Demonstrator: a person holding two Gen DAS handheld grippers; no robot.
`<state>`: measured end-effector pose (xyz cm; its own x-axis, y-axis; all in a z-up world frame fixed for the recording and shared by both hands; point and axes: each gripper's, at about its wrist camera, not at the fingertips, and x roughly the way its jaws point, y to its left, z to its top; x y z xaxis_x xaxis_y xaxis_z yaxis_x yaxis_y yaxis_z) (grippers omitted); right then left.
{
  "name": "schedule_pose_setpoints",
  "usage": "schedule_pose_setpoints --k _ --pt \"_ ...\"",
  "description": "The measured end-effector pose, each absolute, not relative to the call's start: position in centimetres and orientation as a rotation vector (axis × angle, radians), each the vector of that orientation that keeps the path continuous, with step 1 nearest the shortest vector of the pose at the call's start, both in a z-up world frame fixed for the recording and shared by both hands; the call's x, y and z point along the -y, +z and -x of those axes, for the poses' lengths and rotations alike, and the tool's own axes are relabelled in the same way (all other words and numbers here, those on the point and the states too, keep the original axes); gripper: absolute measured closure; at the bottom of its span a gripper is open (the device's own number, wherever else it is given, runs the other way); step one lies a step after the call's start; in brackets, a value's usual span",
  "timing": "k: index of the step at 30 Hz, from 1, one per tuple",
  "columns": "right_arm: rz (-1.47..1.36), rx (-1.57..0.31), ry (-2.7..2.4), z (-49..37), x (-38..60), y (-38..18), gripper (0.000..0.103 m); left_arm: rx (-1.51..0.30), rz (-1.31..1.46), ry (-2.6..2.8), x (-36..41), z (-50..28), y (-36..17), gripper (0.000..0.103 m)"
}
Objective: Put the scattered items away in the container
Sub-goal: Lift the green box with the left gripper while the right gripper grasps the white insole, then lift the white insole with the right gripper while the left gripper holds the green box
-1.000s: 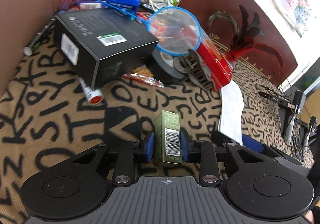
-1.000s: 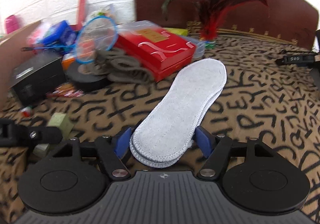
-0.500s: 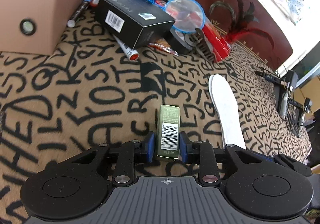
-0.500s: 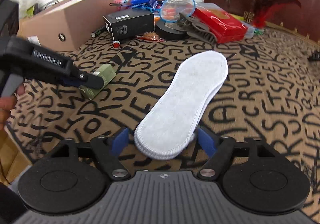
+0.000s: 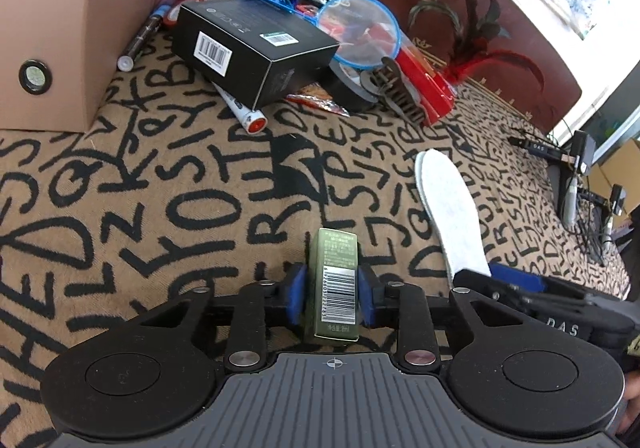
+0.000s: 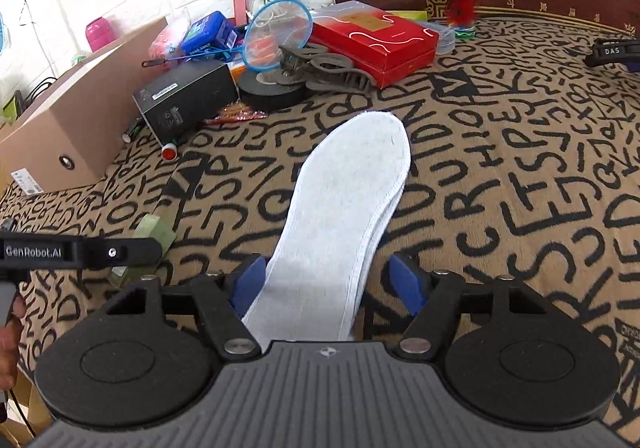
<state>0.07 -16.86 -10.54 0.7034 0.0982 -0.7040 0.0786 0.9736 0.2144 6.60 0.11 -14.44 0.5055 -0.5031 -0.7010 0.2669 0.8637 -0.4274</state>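
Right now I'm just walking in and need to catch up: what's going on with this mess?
A person is tidying with a handheld tool in each hand. The left tool is clamped on a small green box. The right tool has white insoles between its fingers, which don't look fully closed. Both are over the letter-patterned cloth. The cardboard box sits ahead, with a black box, red box and other clutter beside it.
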Motion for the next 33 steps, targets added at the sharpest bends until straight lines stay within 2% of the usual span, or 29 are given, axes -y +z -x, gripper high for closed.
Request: schedule_pose_setpoints --k 3,4,5,6,8,10,13,14,17,24,28,33 --pt "-0.221 -0.785 0.0 -0.9 16.6 -10.6 0.037 -0.934 0.294 -0.473 -0.4 -6.8 -14.5 0.082" --pt "-0.209 -0.782 -0.007 -1.2 16.5 -10.5 0.042 -0.937 0.304 -0.472 -0.5 -6.8 -14.5 0.083" --pt "-0.195 -0.776 -0.015 -1.3 16.3 -10.4 0.052 -0.939 0.309 -0.473 -0.7 -6.9 -14.5 0.083" --pt "-0.184 -0.77 -0.019 -1.4 16.2 -10.2 0.056 -0.939 0.309 -0.472 -0.8 -6.9 -14.4 0.083" --pt "-0.167 -0.754 -0.007 -1.2 15.9 -9.8 0.07 -0.938 0.312 -0.465 -1.0 -6.9 -14.4 0.083" --pt "-0.15 -0.744 0.022 -0.9 15.4 -9.3 0.073 -0.939 0.317 -0.459 -1.3 -6.9 -14.4 0.083" --pt "-0.158 -0.742 0.078 -0.6 14.8 -8.8 0.075 -0.939 0.31 -0.457 -1.3 -6.9 -14.4 0.081" --pt "-0.176 -0.748 0.101 -0.6 14.6 -8.7 0.075 -0.938 0.304 -0.457 -1.2 -6.9 -14.4 0.075" --pt "-0.247 -0.761 0.159 -0.8 14.2 -8.9 0.075 -0.929 0.304 -0.452 -1.0 -6.7 -14.5 0.075" --pt "-0.479 -0.804 0.186 -1.9 14.6 -11.0 0.071 -0.926 0.292 -0.475 -1.0 -6.6 -14.6 0.081" --pt "-0.464 -0.777 0.208 -1.9 14.2 -10.1 0.078 -0.93 0.286 -0.49 -0.8 -6.5 -14.5 0.082" --pt "-0.464 -0.754 0.259 -2.1 13.5 -9.4 0.076 -0.931 0.294 -0.494 -0.8 -6.5 -14.6 0.082"
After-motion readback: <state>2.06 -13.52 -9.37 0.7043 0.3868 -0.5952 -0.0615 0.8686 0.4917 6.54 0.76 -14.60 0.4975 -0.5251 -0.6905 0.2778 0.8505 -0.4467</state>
